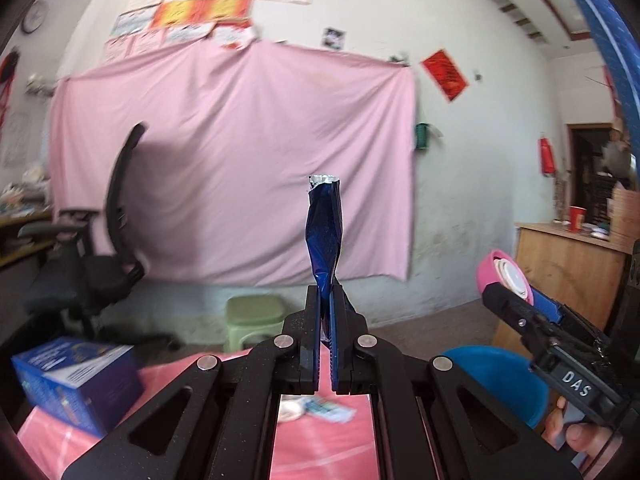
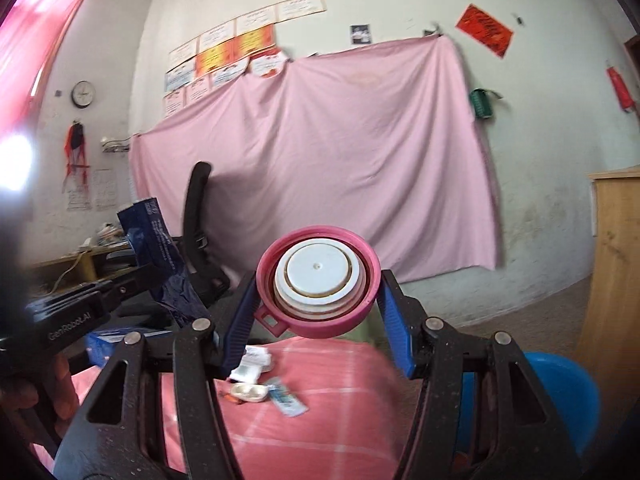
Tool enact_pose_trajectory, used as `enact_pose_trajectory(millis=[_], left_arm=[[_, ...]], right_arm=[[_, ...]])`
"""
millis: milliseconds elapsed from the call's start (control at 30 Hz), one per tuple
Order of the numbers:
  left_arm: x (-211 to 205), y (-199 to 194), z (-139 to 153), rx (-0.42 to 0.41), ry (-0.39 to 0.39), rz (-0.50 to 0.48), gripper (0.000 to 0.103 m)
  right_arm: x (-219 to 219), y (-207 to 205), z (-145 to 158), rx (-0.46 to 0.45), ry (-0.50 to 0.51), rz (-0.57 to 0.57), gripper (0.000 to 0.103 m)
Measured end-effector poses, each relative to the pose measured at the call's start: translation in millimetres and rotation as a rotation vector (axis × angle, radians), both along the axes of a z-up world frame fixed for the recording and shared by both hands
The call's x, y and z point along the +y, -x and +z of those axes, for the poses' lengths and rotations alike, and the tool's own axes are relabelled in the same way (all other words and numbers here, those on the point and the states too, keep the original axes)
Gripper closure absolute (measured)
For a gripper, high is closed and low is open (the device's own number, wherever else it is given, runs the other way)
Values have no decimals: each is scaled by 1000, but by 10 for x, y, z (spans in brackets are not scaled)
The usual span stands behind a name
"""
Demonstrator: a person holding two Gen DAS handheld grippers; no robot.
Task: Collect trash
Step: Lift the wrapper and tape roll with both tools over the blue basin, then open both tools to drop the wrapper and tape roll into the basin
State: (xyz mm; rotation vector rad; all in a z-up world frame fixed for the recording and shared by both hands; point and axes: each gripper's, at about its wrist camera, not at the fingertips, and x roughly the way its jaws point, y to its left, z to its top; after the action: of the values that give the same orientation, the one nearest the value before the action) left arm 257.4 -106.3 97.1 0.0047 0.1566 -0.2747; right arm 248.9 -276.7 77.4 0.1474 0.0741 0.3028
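Two claws up in the air, both loaded. Left claw [image 1: 326, 312], centre-bottom of the left wrist view: jaws pinched tight on a blue foil wrapper [image 1: 325, 232], which stands upright above the tips w/ a torn silver edge at the top, twisted in the middle. Same wrapper [image 2: 160, 256] shows at mid-left of the right wrist view, sticking up from the left claw [image 2: 160, 280], a hand [image 2: 36, 392] on the handle at lower left.

Right claw [image 2: 318, 300], centre of its own view: jaws spread wide, blue pads pressing either side of a pink lid [image 2: 318, 280], white inner disc facing the camera, small pink tab at its lower left. From the left wrist view the pink lid [image 1: 505, 276] sits at right-centre, gripped by the right claw [image 1: 516, 300], fingers of a hand [image 1: 576, 432] at lower right.

Below both claws: pink-checked cloth over the worktop [image 2: 320, 408]. On it, more trash: a small white dish [image 2: 249, 391], a white crumpled packet [image 2: 253, 362] just beyond it, a blue-white sachet [image 2: 286, 398] beside the dish. Blue box [image 1: 76, 384] at lower left of the left view. Blue bin [image 1: 496, 380] at lower right, off the worktop edge. Background: pink sheet [image 2: 340, 160] on the wall, black office chair [image 1: 108, 248], green stool [image 1: 254, 316].
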Motion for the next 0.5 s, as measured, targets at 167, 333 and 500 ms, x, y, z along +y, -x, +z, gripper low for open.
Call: enact_pose_trajectory(millis=[167,333,500], left_arm=[[-523,-58,-4,5,-11,-98,101],[-1074,-187,-154,81,-13,-185,101],[-1552,-435,-412,221,-21,-240,101]], right_arm=[[-435,52,-29,14,13,-128,25],[-827,41,-233,114,22,-221,25],[-1204,-118,-510,292,27,-271,25]])
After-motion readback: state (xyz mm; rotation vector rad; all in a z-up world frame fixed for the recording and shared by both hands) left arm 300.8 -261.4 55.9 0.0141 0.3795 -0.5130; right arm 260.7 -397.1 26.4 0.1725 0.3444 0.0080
